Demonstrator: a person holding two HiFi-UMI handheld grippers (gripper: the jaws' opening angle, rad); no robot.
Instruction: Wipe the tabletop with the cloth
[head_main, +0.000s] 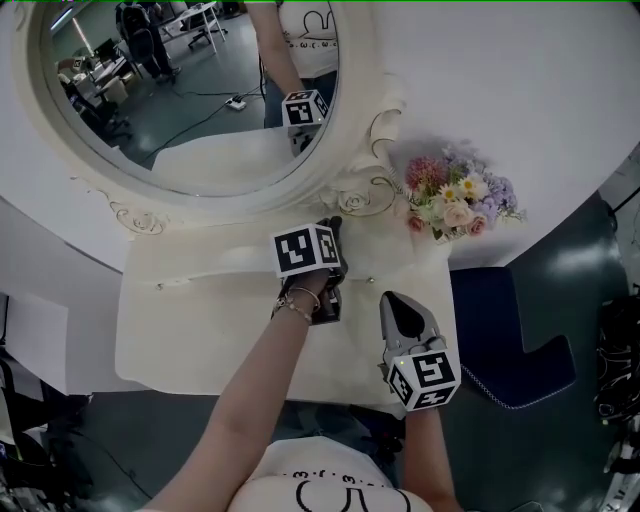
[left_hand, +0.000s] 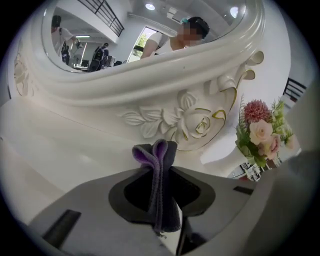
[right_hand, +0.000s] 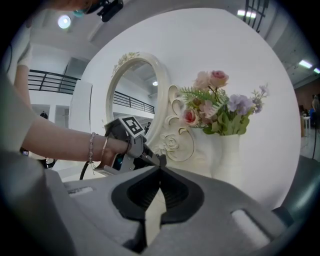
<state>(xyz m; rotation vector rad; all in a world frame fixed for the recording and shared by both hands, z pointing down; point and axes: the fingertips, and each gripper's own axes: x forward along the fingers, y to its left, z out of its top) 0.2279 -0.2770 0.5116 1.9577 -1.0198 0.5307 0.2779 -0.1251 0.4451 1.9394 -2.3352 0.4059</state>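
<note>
Left gripper (left_hand: 160, 172) is at centre of the head view over the cream tabletop (head_main: 190, 320), nose close to the base of the big oval mirror (head_main: 200, 100), jaws clamped on the folded purple-grey cloth (left_hand: 159, 152). Right gripper (right_hand: 160, 171) is at lower right of centre, jaws together with nothing between them. Flower bunch (head_main: 455, 200) stands at upper right, beside the mirror frame.

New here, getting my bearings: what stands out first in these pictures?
A big oval mirror in an ornate cream frame dominates the back of the tabletop, pastel flowers at its right. Near the carved rose the left gripper is shut on a dark purple cloth; the right gripper, shut and empty, hangs by the front edge.
</note>
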